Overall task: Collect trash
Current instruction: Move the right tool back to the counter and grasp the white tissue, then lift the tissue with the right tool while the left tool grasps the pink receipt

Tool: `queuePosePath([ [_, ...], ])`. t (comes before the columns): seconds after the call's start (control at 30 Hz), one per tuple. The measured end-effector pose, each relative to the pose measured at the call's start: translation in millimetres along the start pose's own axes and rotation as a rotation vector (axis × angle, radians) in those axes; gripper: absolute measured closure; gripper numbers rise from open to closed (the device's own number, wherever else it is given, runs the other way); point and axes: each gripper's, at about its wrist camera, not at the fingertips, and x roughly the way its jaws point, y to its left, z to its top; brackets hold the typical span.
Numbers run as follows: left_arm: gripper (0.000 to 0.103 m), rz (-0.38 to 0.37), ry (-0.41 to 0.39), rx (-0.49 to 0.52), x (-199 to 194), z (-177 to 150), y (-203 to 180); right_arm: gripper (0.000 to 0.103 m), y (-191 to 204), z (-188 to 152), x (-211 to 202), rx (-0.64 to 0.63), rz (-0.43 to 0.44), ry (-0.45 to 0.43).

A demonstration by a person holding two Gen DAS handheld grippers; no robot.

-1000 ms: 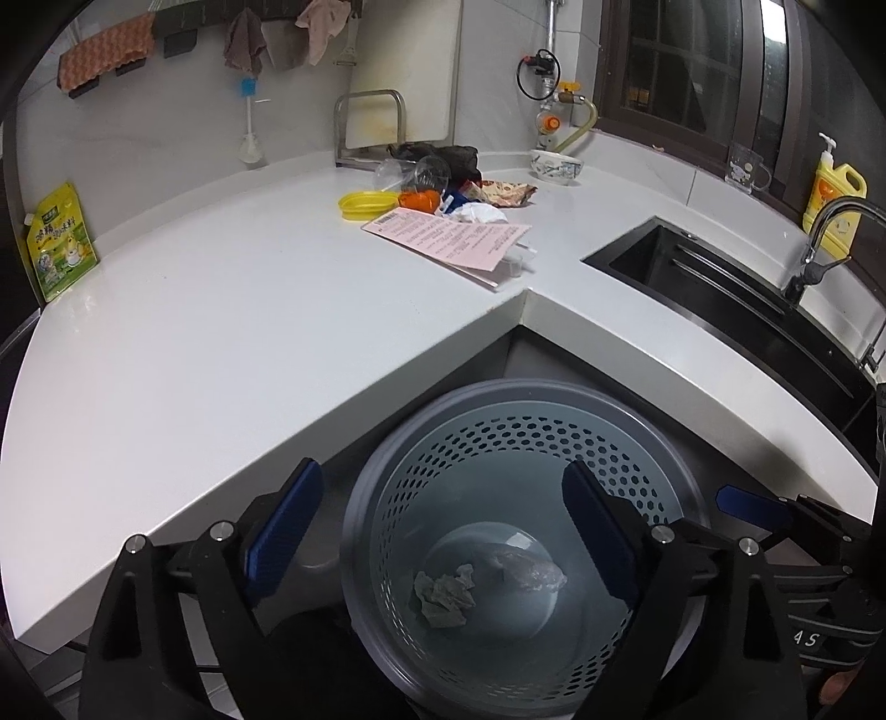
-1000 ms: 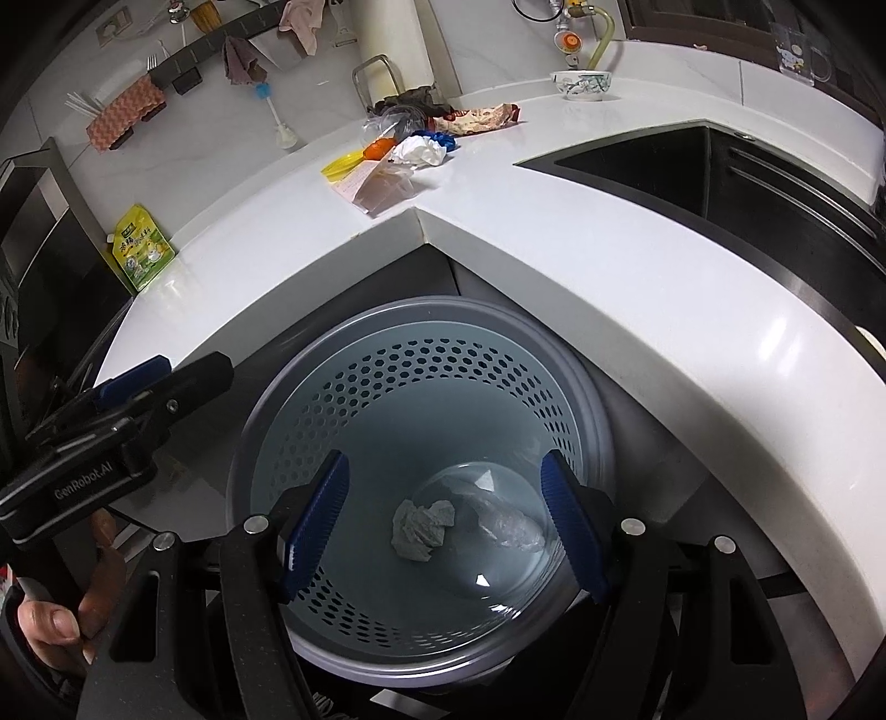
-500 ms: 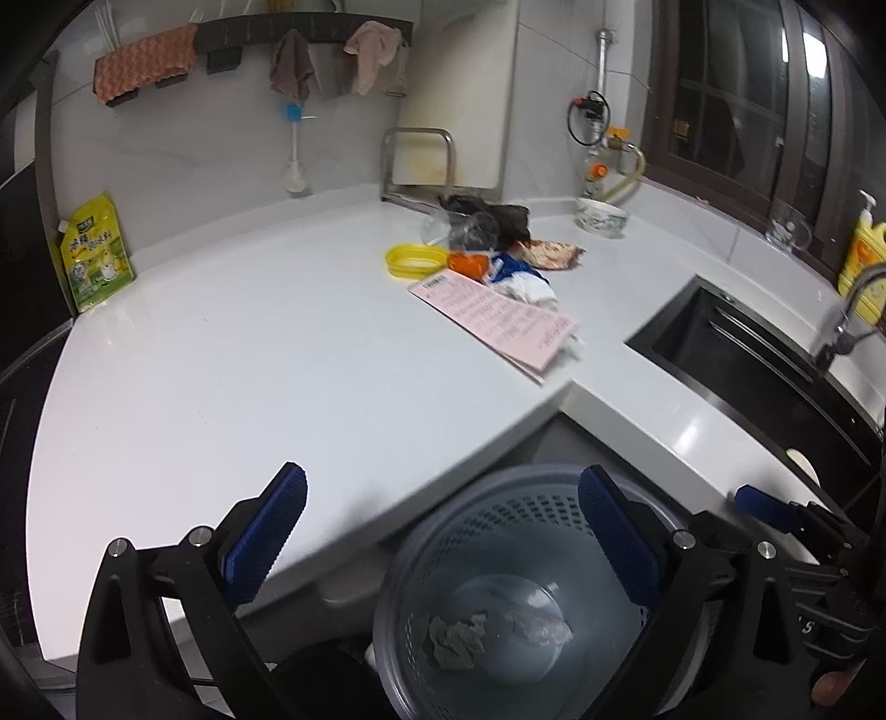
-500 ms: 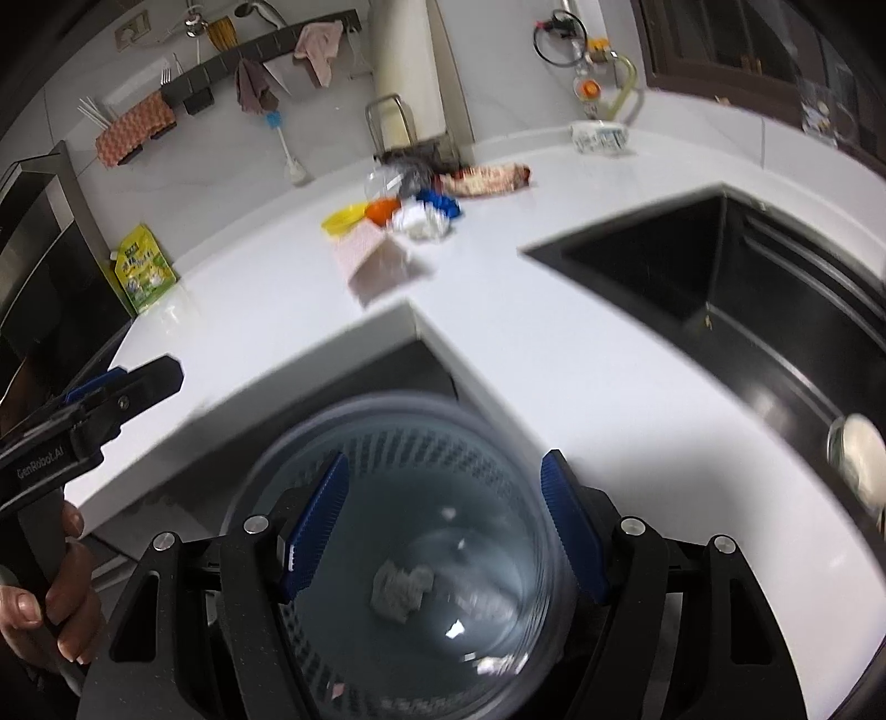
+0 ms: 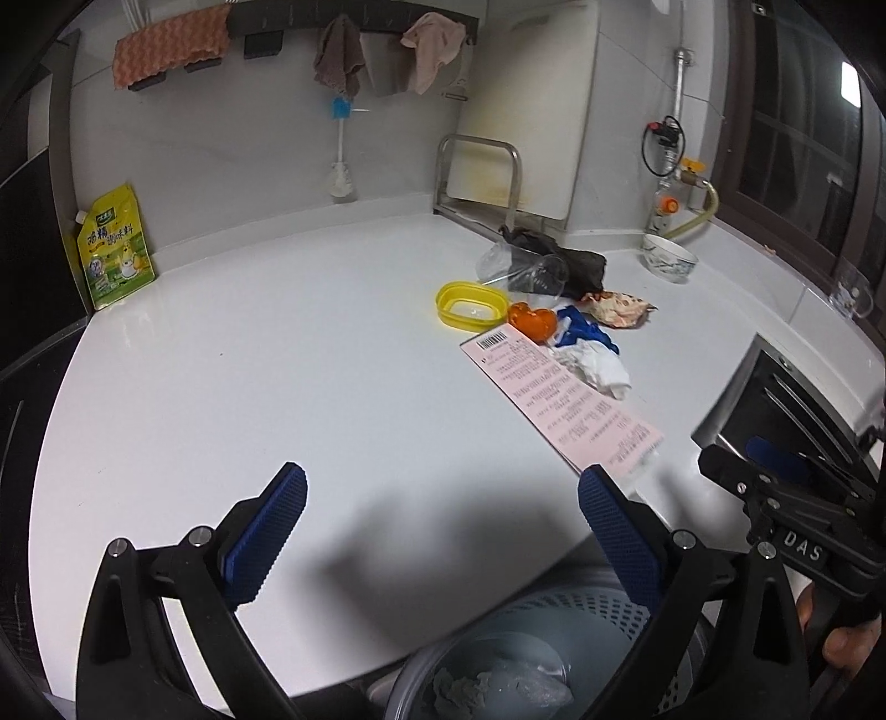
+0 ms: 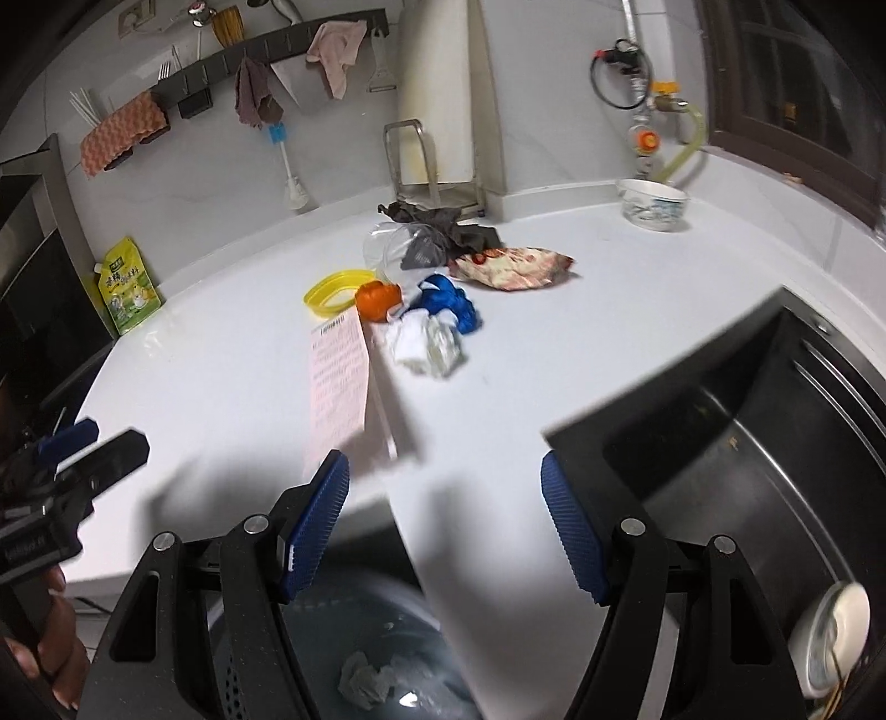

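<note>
While both my claws stand spread and empty — left claw point(image 5: 443, 526), right claw point(image 6: 446, 515) — the trash pile point(image 6: 432, 310) lies on the counter point(image 5: 249, 387), well beyond the basket point(image 5: 576, 609).

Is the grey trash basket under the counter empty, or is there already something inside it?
Not empty. The trash basket already holds a crumpled grey paper wad and a clear plastic piece at its bottom.

One pink printed sheet point(image 5: 559, 400), one yellow lid point(image 5: 470, 306), one ceramic bowl point(image 5: 668, 259), one perforated bin point(image 5: 576, 620), three hanging cloths point(image 5: 169, 44)
</note>
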Motion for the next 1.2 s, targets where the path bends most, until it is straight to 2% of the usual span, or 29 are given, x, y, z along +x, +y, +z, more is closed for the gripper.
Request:
queuePosePath([
  [0.4,0.006,0.040,0.038,-0.034,44.4,20.3,-4.7,0.034,1.2,54.5,86.6,-0.030,0.026,0.097],
  [0.63,0.006,0.042,0.050,-0.043,58.5,25.0,-6.9,0.034,4.1,70.4,113.5,-0.065,-0.002,0.126],
  [0.87,0.006,0.040,0.064,-0.051,67.0,24.6,-10.8,0.035,13.5,71.4,127.6,-0.125,-0.023,0.148],
  [0.9,0.006,0.041,0.066,-0.049,67.8,24.5,-12.1,0.036,14.4,71.1,127.9,-0.129,-0.026,0.144],
  [0.97,0.006,0.042,0.067,-0.045,68.8,24.5,-14.5,0.054,14.4,71.1,128.4,-0.136,-0.022,0.149],
  [1.13,0.006,0.041,0.072,-0.041,71.7,25.1,-20.7,0.073,9.7,70.9,125.9,-0.130,-0.007,0.150],
  [1.2,0.006,0.040,0.075,-0.041,73.1,25.2,-23.8,0.077,6.7,71.5,122.2,-0.127,0.003,0.143],
])
